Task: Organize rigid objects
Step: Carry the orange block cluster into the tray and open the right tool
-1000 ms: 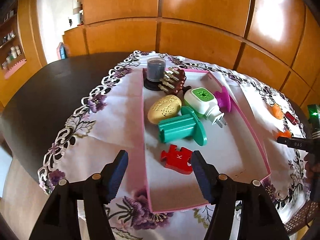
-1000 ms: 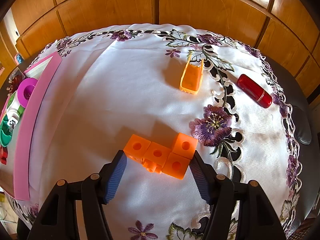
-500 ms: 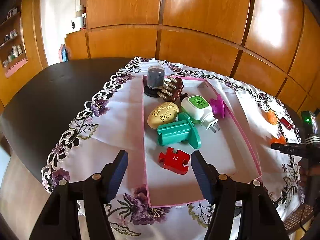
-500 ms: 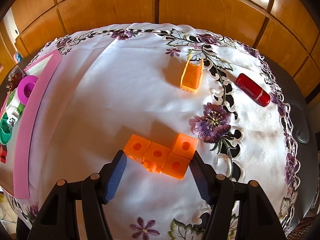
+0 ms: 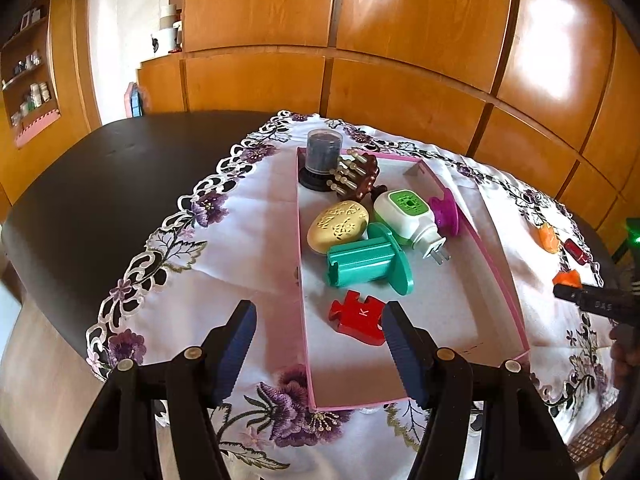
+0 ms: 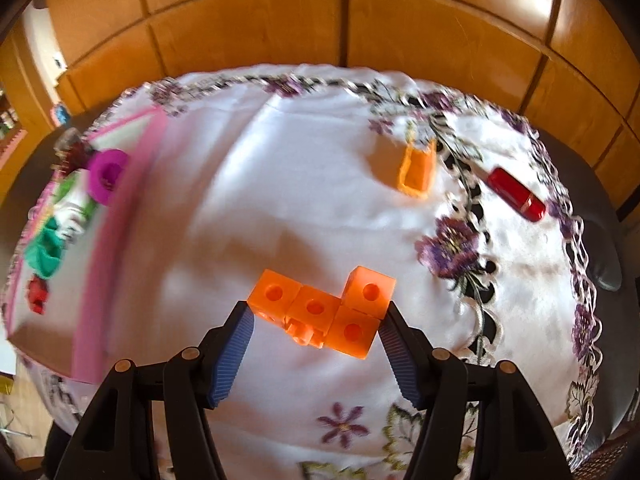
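Observation:
A pink-rimmed tray [image 5: 496, 264] lies on the white embroidered cloth. It holds a red puzzle piece [image 5: 358, 316], a teal spool [image 5: 368, 266], a yellow perforated oval [image 5: 338, 226], a white-green plug-in [image 5: 408, 214], a magenta spool [image 5: 444, 210], a brown comb piece [image 5: 356, 174] and a dark jar [image 5: 322, 156]. My left gripper [image 5: 316, 346] is open and empty, above the tray's near end. My right gripper [image 6: 316, 338] is shut on the orange block cluster [image 6: 324, 308], held above the cloth. The tray also shows in the right wrist view [image 6: 94, 280].
An orange scoop-shaped piece [image 6: 418, 166] and a red cylinder [image 6: 516, 194] lie on the cloth at the far right. The dark table [image 5: 100, 184] extends left of the cloth. Wooden cabinets stand behind the table.
My right gripper has closed on the orange block cluster and lifted it off the cloth, and the view has shifted. My left gripper has drawn back and up from the tray.

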Demonstrator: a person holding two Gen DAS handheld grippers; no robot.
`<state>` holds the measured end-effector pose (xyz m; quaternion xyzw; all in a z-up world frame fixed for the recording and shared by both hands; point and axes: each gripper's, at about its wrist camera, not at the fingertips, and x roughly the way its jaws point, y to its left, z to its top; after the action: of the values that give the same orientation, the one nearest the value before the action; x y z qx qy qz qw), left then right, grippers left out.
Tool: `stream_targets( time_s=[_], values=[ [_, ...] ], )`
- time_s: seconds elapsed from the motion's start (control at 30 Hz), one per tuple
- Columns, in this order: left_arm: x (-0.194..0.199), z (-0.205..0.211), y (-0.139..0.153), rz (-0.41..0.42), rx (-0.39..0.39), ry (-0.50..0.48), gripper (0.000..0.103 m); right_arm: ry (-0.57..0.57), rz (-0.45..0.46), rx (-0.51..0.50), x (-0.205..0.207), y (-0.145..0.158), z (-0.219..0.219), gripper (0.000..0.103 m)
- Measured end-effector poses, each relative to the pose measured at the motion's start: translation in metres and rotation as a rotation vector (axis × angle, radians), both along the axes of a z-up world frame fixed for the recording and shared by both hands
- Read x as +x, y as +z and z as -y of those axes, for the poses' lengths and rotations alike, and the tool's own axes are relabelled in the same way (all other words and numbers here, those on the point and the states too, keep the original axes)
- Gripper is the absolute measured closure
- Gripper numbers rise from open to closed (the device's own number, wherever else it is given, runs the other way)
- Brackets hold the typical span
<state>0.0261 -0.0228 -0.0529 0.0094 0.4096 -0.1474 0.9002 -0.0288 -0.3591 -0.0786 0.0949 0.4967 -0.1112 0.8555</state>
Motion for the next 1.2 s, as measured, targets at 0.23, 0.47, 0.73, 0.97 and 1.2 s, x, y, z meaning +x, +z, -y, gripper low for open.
stream_targets(
  time_s=[0.23, 0.47, 0.73, 0.97, 1.2],
  values=[
    [0.002, -0.003, -0.001, -0.003, -0.002, 0.014, 0.037, 0.173, 0.114, 0.035, 0.008, 0.037, -0.053, 0.038],
    [0.005, -0.009, -0.004, -0.012, -0.001, 0.034, 0.037, 0.378, 0.164, 0.062, 0.015, 0.052, -0.12, 0.038],
    [0.008, -0.015, -0.007, -0.02, -0.001, 0.054, 0.037, 0.497, 0.079, 0.077, 0.028, 0.02, -0.174, 0.038],
    [0.011, -0.02, -0.011, -0.03, 0.004, 0.073, 0.037, 0.511, -0.029, 0.095, 0.04, -0.023, -0.198, 0.038],
    [0.013, -0.02, -0.016, -0.041, 0.011, 0.073, 0.037, 0.503, -0.013, 0.093, 0.041, -0.024, -0.198, 0.036]
  ],
)
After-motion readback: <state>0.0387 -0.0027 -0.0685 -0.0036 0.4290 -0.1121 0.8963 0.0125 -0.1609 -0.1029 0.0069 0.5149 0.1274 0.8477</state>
